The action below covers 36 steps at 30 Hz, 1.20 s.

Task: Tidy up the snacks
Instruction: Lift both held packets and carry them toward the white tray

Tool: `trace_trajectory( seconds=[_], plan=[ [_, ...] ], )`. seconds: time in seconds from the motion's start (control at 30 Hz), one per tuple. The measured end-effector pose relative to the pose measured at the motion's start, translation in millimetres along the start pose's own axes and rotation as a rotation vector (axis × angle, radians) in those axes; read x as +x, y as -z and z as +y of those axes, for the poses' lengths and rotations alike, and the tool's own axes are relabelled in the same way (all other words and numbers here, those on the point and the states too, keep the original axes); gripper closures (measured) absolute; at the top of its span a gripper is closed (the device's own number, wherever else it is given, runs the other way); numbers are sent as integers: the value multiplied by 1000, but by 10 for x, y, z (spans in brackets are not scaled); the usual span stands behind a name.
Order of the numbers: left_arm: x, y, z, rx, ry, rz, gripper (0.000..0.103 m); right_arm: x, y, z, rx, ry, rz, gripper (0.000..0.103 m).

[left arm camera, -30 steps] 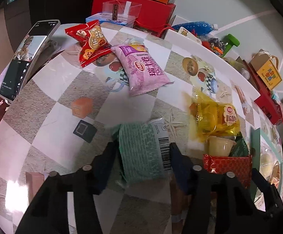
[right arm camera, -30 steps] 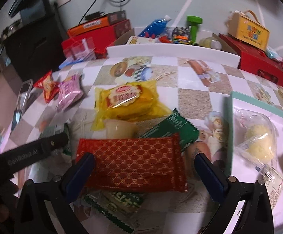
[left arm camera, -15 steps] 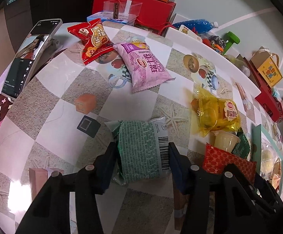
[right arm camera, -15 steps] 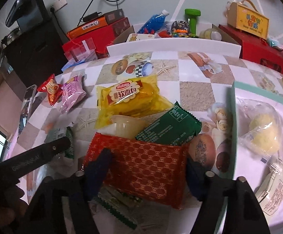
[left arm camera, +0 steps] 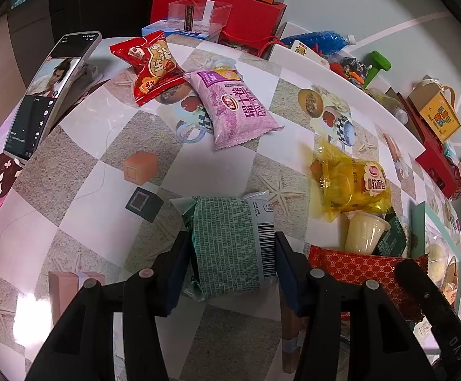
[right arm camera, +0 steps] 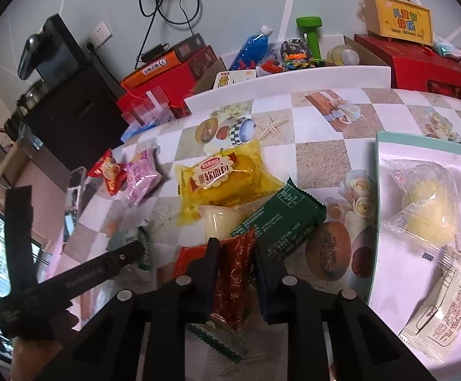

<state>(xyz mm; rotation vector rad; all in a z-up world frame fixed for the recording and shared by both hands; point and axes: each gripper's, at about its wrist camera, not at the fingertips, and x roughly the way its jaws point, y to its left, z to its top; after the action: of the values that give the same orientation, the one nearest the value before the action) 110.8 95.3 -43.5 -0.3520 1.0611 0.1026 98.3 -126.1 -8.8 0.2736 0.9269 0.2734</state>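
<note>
My left gripper (left arm camera: 230, 247) is shut on a green printed snack pack (left arm camera: 230, 241) with a barcode, held just above the table. My right gripper (right arm camera: 235, 254) is shut on a red patterned snack pack (right arm camera: 235, 273), squeezing it edge-up; the pack also shows in the left wrist view (left arm camera: 357, 266). On the checked table lie a yellow bread bag (right arm camera: 217, 174), a dark green wrapper (right arm camera: 281, 219), a cream jelly cup (right arm camera: 217, 222), a pink bag (left arm camera: 233, 108) and a red peanut bag (left arm camera: 154, 66). A teal-rimmed white tray (right arm camera: 377, 171) at the right holds clear-wrapped cakes (right arm camera: 421, 197).
A phone (left arm camera: 49, 95) leans at the table's left edge. Red and orange boxes (left arm camera: 217, 3), a clear box (left arm camera: 198, 12), a blue bottle (right arm camera: 252, 44), a green dumbbell (right arm camera: 309, 28) and a yellow gift box (right arm camera: 398, 16) stand behind the table. Another green wrapper (right arm camera: 217, 343) lies under my right gripper.
My right gripper has closed from wide open onto the red pack and pinched it upright. My left gripper keeps its hold on the green pack and has drawn back slightly.
</note>
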Motion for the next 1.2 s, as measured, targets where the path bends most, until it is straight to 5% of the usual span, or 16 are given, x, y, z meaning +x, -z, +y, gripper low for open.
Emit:
trace_trajectory(
  seconds=[0.53, 1.2],
  plan=[
    [-156, -20, -184, 50, 29, -45, 51, -342, -105, -126, 65, -137, -92, 91],
    [-492, 10, -725, 163, 104, -125, 51, -989, -208, -399, 112, -174, -256, 91]
  ],
)
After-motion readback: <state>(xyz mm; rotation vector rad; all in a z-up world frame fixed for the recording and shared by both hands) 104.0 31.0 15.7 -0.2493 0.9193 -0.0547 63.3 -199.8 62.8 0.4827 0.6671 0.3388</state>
